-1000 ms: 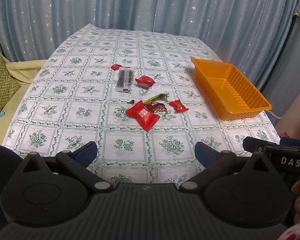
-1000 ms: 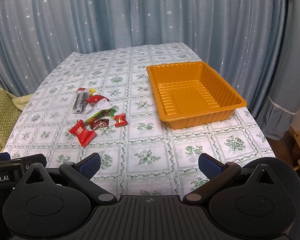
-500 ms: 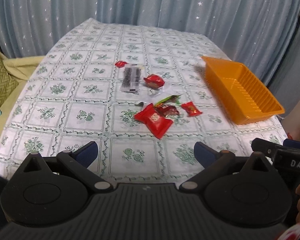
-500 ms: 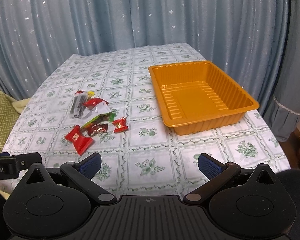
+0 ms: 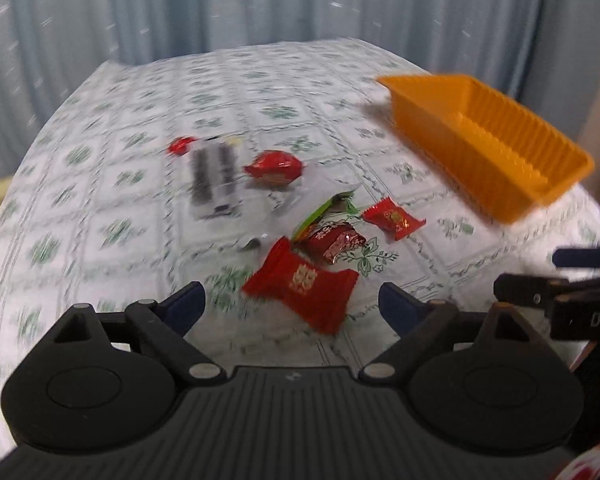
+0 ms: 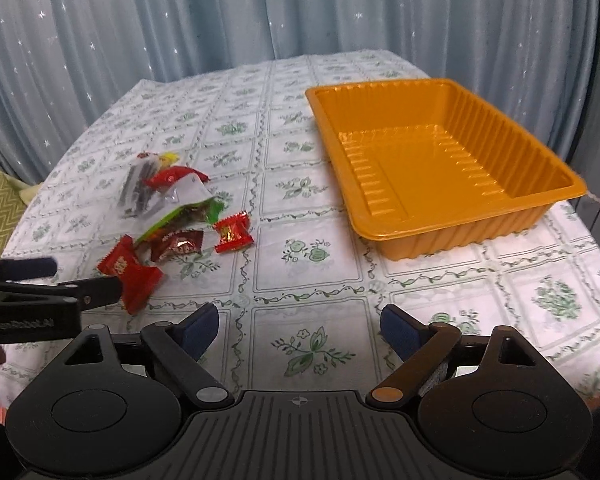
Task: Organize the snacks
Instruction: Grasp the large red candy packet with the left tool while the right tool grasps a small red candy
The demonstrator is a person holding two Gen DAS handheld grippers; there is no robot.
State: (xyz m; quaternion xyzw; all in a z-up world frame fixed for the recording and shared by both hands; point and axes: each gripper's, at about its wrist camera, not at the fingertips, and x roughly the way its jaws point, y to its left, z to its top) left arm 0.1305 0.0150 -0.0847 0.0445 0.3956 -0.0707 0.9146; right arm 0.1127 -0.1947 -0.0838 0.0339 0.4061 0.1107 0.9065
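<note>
I'm looking at a loose cluster of snacks on the surface (image 6: 308, 308), which wears a white cloth with green flower squares. Nearest me is a big red packet (image 5: 302, 285) with gold characters, a dark red foil candy (image 5: 334, 238) just behind it, and a small red candy (image 5: 393, 218) to its right. Farther back sit a rounded red packet (image 5: 273, 168) and a clear sachet with dark strips (image 5: 214, 178), blurred. The orange tray (image 6: 476, 222) stands well apart on the right. My left hand-held gripper (image 5: 292, 306) hovers low over the big red packet, jaws wide, gripping nothing. My right hand-held gripper (image 6: 298, 330) hangs spread wide over bare cloth.
</note>
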